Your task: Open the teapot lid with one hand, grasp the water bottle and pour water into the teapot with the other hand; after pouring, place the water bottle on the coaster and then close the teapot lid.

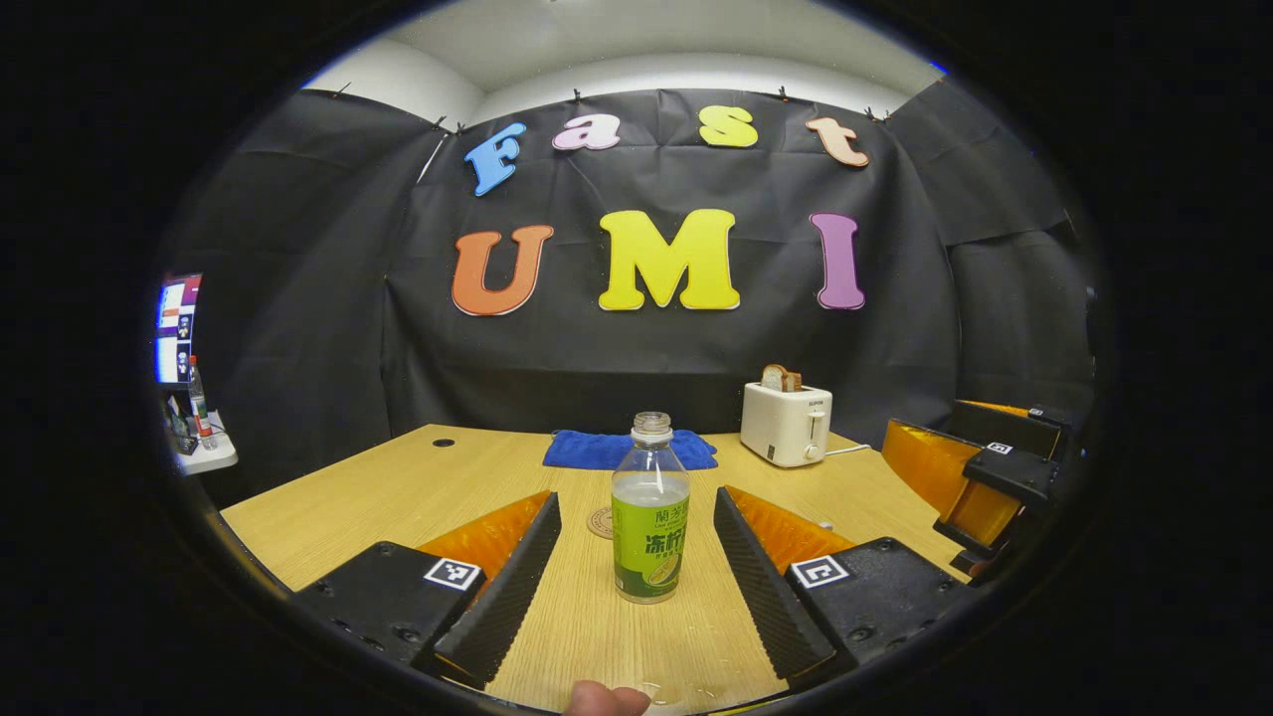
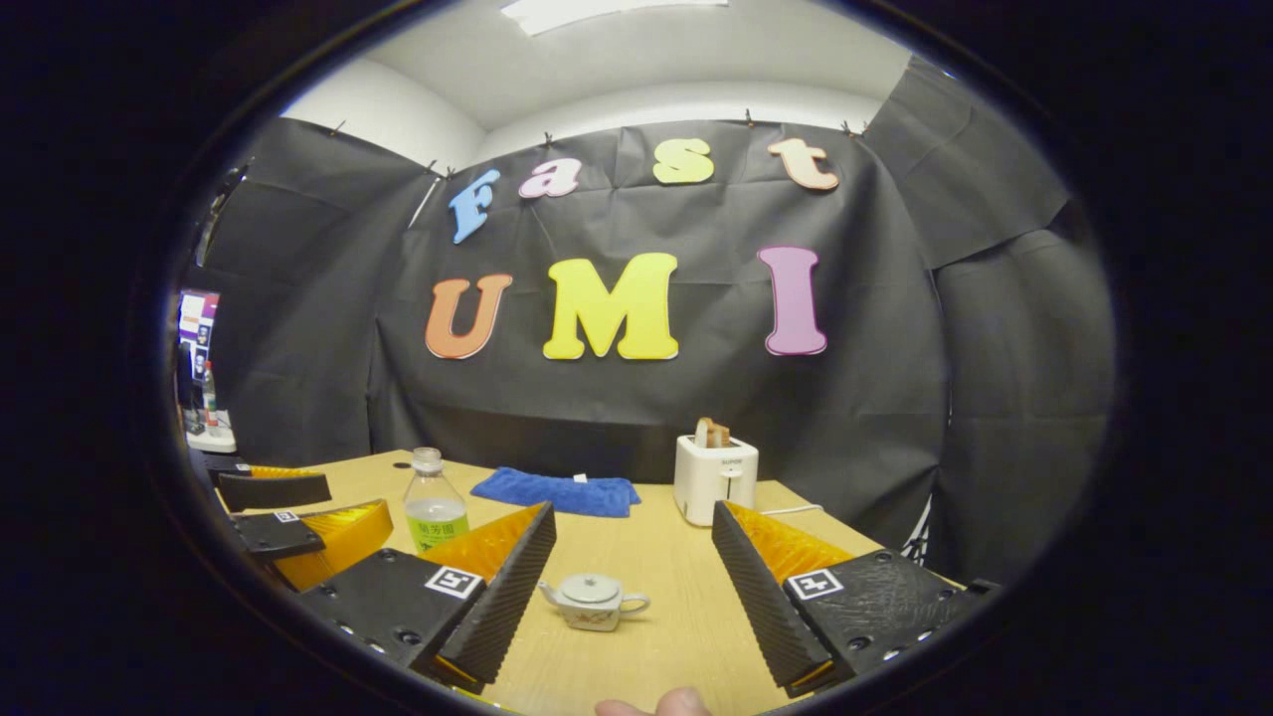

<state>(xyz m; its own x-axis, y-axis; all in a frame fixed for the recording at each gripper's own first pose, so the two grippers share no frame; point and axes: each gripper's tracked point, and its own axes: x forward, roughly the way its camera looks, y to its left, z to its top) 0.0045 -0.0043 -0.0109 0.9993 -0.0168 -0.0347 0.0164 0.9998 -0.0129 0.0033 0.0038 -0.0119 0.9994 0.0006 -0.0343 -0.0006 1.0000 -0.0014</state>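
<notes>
Both tools open and empty: left tool (image 1: 636,582) straddles the upright, uncapped water bottle (image 1: 650,517) on the surface (image 1: 338,507) without touching, coaster (image 1: 601,522) just behind it, right tool (image 2: 632,587) frames the lidded teapot (image 2: 594,601), toaster (image 2: 714,477) and blue cloth (image 2: 557,491) further back.

right gripper (image 2: 634,587) spread wide, lidded teapot (image 2: 594,601) between its fingers.
</notes>
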